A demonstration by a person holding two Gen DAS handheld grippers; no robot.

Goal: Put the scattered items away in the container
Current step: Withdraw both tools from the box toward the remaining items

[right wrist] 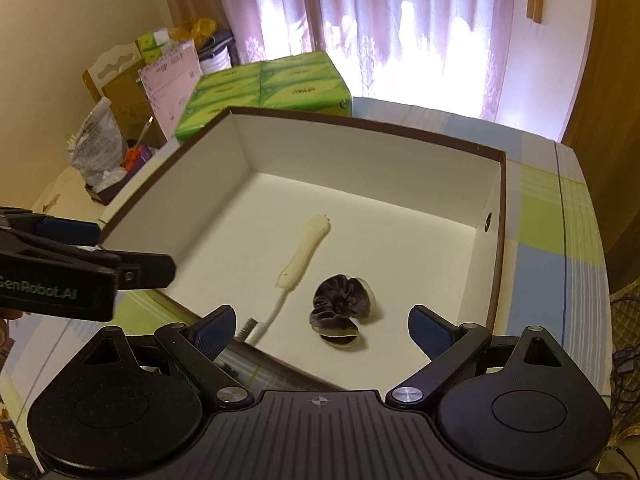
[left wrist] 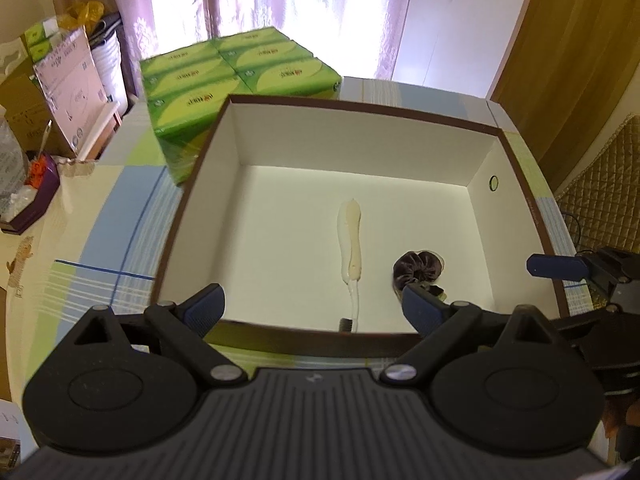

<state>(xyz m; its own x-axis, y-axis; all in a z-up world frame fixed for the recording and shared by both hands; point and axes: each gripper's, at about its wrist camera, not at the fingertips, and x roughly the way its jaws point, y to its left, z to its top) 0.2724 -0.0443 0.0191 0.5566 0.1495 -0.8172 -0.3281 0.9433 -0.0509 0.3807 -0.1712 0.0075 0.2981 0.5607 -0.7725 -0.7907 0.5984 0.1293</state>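
Cream-handled slim brush (left wrist: 351, 240) and dark velvet scrunchie (left wrist: 418, 270) both lie on the floor of the white cardboard box with brown rim (left wrist: 360, 106), brush to the left, scrunchie just beside it. Left gripper (left wrist: 312, 304) hangs over the near rim, jaws apart and empty. Right gripper (right wrist: 320, 330) likewise stands apart and empty. Risks: a descending finger may catch the rim and shift the box; the grippers may collide. Remaining loose items, if any, are outside both views.

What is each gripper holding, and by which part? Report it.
Nothing. The left gripper and right gripper are both open and empty; the toothbrush and scrunchie lie in the box.
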